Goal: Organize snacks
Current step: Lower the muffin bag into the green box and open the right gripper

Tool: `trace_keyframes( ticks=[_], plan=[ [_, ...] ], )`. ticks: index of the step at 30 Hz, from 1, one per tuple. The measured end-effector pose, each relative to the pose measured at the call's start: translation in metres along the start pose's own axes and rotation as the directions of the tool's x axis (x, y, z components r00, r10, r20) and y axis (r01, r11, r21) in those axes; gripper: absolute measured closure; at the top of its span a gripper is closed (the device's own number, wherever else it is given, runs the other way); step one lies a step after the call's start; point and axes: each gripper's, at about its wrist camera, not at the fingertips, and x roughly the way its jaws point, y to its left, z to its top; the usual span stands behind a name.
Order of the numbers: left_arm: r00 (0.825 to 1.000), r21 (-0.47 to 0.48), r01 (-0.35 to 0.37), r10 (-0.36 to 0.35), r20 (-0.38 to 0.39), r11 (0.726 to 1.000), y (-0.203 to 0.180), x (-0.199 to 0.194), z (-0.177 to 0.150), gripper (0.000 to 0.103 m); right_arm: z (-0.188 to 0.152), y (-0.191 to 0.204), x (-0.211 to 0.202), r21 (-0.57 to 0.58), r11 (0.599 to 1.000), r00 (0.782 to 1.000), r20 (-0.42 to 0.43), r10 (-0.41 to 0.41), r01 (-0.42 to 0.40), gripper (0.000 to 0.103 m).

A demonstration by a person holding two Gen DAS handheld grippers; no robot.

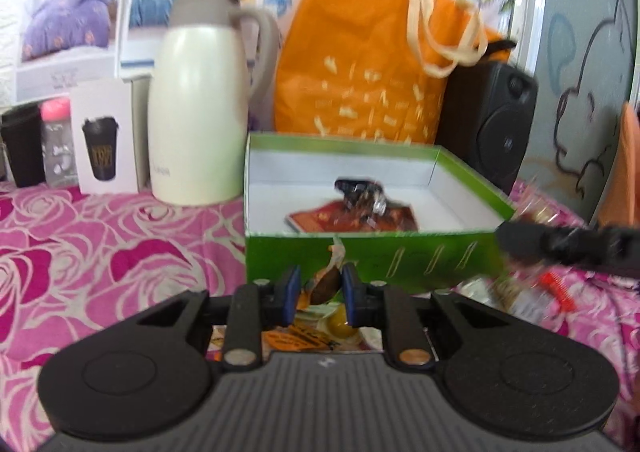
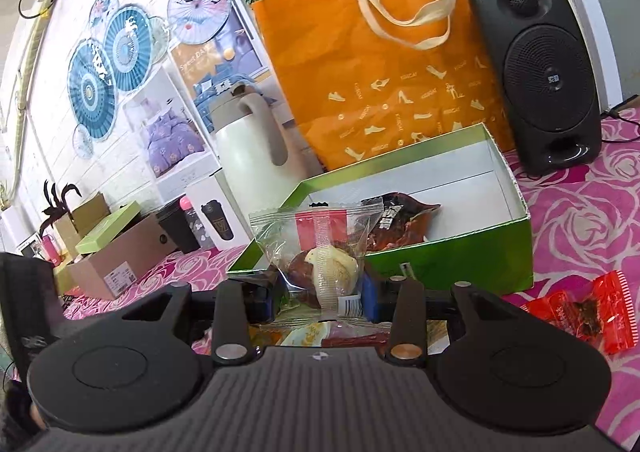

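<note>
A green box [image 1: 360,256] with a white inside stands on the pink cloth and holds a dark wrapped snack [image 1: 362,195] on a brown packet [image 1: 352,217]. My left gripper [image 1: 319,294] is shut on a small orange-brown wrapped snack [image 1: 324,286] just in front of the box. My right gripper [image 2: 322,298] is shut on a clear packet with a pastry [image 2: 320,252], held before the box [image 2: 460,256]. Dark and brown packets [image 2: 400,223] lie inside. The right gripper shows blurred at the right of the left wrist view [image 1: 568,246].
A cream thermos jug [image 1: 196,107], an orange tote bag [image 1: 372,59] and a black speaker [image 2: 536,71] stand behind the box. A red snack packet [image 2: 580,312] lies right of it. More packets [image 1: 516,292] lie under the grippers. Cups and cartons [image 2: 120,252] stand at the left.
</note>
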Motion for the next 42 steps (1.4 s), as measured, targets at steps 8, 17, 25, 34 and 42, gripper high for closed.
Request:
trace_keyframes(
  ticks=[8, 17, 25, 34, 42],
  plan=[
    [0.998, -0.045, 0.041, -0.039, 0.039, 0.998, 0.0, -0.024, 0.001, 0.086, -0.015, 0.008, 0.002, 0.021, 1.0, 0.998, -0.065, -0.002, 0.003, 0.035],
    [0.993, -0.035, 0.087, -0.083, 0.088, 0.996, -0.005, 0.012, 0.036, 0.086, 0.02, -0.002, 0.019, 0.06, 0.998, 0.999, -0.013, -0.03, 0.03, 0.035],
    [0.998, -0.03, 0.064, -0.063, 0.029, 0.997, 0.004, 0.073, 0.035, 0.086, 0.035, -0.034, 0.056, 0.016, 0.987, 0.987, -0.009, -0.158, 0.158, 0.036],
    [0.997, 0.008, 0.071, -0.071, 0.009, 0.997, 0.005, 0.08, 0.026, 0.083, 0.032, -0.04, 0.091, -0.066, 0.965, 0.964, -0.071, -0.258, 0.254, 0.034],
    [0.998, 0.067, 0.056, -0.058, 0.03, 0.996, 0.001, 0.069, 0.025, 0.057, 0.03, -0.035, 0.095, -0.109, 0.959, 0.96, -0.073, -0.269, 0.261, 0.0]
  ],
)
